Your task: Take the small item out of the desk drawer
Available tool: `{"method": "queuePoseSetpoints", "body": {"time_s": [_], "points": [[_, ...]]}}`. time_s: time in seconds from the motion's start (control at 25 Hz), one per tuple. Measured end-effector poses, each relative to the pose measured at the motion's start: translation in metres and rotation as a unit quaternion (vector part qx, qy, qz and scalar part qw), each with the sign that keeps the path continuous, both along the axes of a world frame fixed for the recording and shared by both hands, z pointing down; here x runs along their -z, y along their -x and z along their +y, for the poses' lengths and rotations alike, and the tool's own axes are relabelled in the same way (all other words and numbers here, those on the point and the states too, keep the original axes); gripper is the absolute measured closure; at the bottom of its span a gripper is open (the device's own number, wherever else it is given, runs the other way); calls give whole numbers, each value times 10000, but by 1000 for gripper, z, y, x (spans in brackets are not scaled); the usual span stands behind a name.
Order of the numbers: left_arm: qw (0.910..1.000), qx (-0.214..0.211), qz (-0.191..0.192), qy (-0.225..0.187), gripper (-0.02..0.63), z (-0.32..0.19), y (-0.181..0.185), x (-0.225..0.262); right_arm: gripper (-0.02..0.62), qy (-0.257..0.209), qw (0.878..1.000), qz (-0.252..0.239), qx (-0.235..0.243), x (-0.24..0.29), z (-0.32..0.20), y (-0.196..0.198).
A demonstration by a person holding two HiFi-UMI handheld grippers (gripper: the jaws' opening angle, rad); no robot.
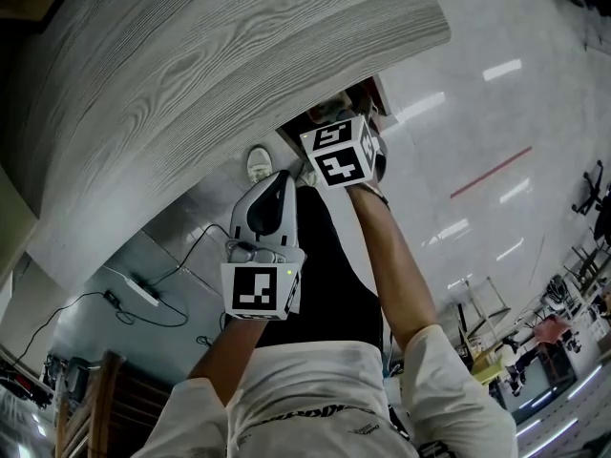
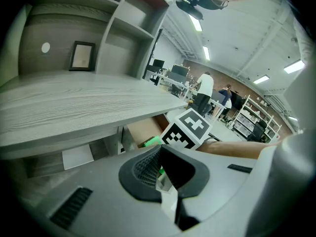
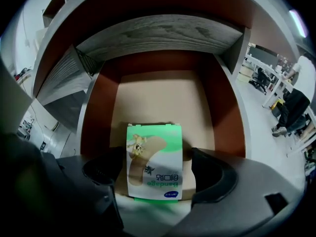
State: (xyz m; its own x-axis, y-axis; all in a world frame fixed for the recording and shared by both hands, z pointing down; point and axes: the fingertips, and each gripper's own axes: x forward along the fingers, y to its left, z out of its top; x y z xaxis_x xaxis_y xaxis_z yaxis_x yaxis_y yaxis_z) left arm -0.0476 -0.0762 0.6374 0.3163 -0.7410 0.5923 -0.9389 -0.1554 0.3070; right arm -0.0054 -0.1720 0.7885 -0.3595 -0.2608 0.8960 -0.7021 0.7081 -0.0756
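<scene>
A small green box of bandages [image 3: 154, 159] lies flat on the tan floor of the open desk drawer [image 3: 98, 112], near its front. My right gripper [image 3: 155, 177] is open, one jaw on each side of the box, close to its edges. In the head view the right gripper [image 1: 336, 134] reaches into the drawer [image 1: 325, 113] under the grey desk top [image 1: 191, 74], its tips hidden. My left gripper [image 1: 284, 184] hangs lower, away from the drawer, shut on nothing. In the left gripper view its jaws [image 2: 160, 169] meet, with a bit of the green box [image 2: 152, 141] beyond.
Grey shelves with a picture frame [image 2: 81, 56] stand on the desk. A power strip with cables [image 1: 143, 292] and a white shoe [image 1: 258, 163] are on the floor beside the desk. People [image 2: 203, 90] stand far off among shelving and chairs.
</scene>
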Motion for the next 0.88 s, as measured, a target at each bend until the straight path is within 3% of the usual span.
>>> {"method": "queuePoseSetpoints", "body": {"time_s": [0.32, 0.4, 0.88], "points": [[10000, 43, 22, 5, 589, -2, 2, 0, 172, -114, 9998, 145, 20, 0, -2, -1], [9999, 77, 65, -3, 589, -2, 3, 1, 218, -146, 9998, 145, 39, 0, -1, -2], [9999, 39, 92, -88, 589, 8, 5, 8, 224, -231, 9995, 27, -222, 12, 0, -12]]}}
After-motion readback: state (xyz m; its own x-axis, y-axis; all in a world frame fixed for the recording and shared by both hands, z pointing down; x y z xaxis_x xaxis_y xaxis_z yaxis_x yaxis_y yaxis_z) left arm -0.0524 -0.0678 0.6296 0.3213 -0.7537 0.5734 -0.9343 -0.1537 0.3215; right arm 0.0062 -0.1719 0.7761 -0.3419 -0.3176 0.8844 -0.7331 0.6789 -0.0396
